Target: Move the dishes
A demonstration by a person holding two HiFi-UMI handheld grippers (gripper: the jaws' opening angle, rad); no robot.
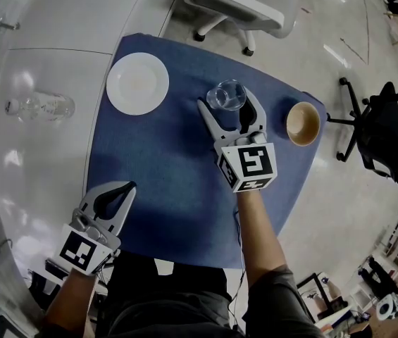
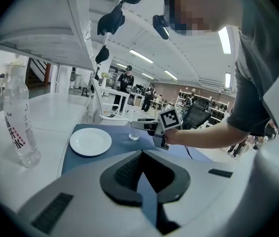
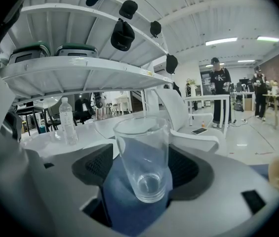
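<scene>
A clear drinking glass [image 1: 226,95] stands upright on the blue mat [image 1: 177,167]. My right gripper [image 1: 225,99] is open, with one jaw on each side of the glass. In the right gripper view the glass [image 3: 141,152] fills the space between the dark pads [image 3: 92,169], with slim gaps at its sides. A white plate [image 1: 137,83] lies on the mat's far left corner, and a tan bowl [image 1: 303,123] sits at its right corner. My left gripper [image 1: 127,189] is shut and empty at the mat's near left edge, far from the dishes.
A clear water bottle [image 1: 40,107] lies on the white table left of the mat. A white chair [image 1: 237,2] stands beyond the table and a black office chair [image 1: 382,129] to the right. White shelves [image 3: 80,65] rise behind the table.
</scene>
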